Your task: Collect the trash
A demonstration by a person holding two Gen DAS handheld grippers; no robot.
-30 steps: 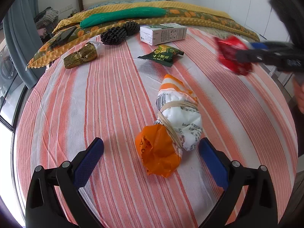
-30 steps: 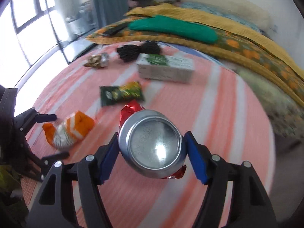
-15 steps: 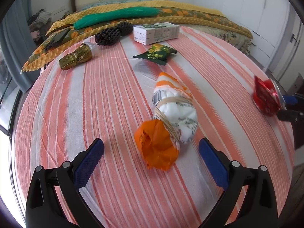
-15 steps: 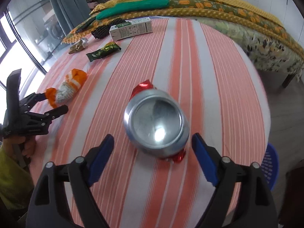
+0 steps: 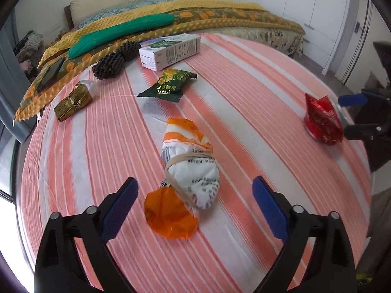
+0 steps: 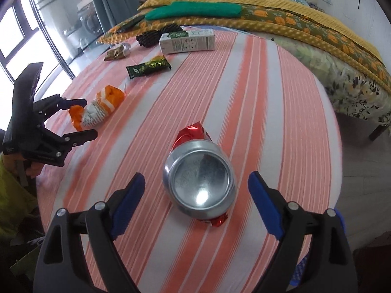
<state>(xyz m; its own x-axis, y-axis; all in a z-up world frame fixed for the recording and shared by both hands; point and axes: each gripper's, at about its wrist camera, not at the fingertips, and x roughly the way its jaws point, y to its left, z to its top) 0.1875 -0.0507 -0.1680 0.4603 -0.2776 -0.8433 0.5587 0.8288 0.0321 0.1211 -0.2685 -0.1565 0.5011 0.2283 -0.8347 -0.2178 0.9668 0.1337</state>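
The right gripper [image 6: 196, 202] has let go of the crushed can [image 6: 199, 183], which was squeezed tight a second ago, and now its blue fingers stand wide apart on each side of it, not touching. The can lies on its side on the striped cloth [image 6: 268, 102], near the edge by the right gripper, with its shiny silver bottom facing the camera and its red side crumpled. I count six bits of trash on the cloth: one can, one orange and white bag [image 5: 188, 171] tied with a rubber band, one green snack wrapper [image 5: 169, 85], one white carton [image 5: 171, 50], one gold wrapper [image 5: 73, 101], and one black lumpy thing [image 5: 114, 59]. There are two grippers. The left gripper [image 5: 195, 206] hangs low over the cloth with its fingers spread wide, and the orange end of the tied bag lies between them, untouched. The can is well apart from the bag.
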